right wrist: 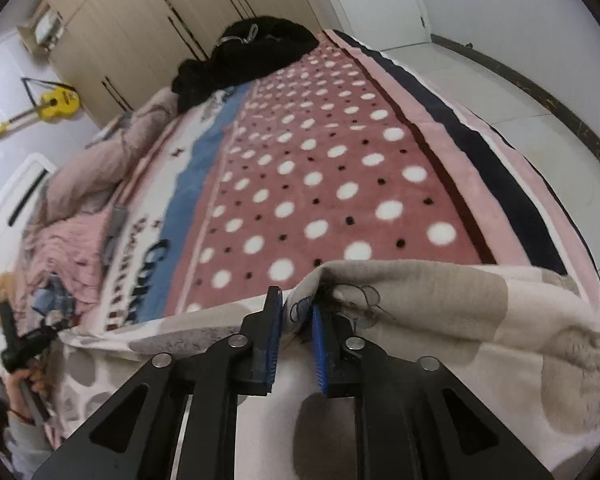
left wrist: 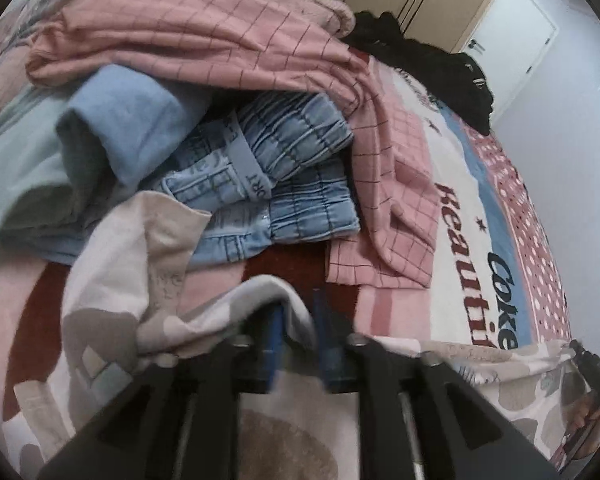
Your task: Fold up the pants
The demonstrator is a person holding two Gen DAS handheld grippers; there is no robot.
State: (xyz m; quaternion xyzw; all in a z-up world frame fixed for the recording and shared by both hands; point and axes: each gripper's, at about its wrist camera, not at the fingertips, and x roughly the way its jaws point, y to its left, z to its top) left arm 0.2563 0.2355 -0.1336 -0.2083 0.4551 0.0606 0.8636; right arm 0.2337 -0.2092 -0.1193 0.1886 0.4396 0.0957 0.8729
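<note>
The pants are cream cloth with grey and beige blotches (left wrist: 112, 320), stretched across the near edge of the bed between both grippers. My left gripper (left wrist: 300, 312) is shut on one end of the pants, the cloth bunched over its blue pads. My right gripper (right wrist: 296, 308) is shut on the other end (right wrist: 440, 312), where the hem folds up over the fingers. The right gripper also shows at the far right of the left wrist view (left wrist: 592, 364), and the left one at the far left of the right wrist view (right wrist: 24, 344).
A pile of clothes lies ahead of the left gripper: folded blue jeans (left wrist: 284, 184), a pink checked garment (left wrist: 236, 36), light blue cloth (left wrist: 132, 120). A black garment (right wrist: 252, 52) sits at the bed's far end. The polka-dot blanket (right wrist: 340, 168) covers the bed. Wardrobes and a yellow guitar (right wrist: 56, 104) stand behind.
</note>
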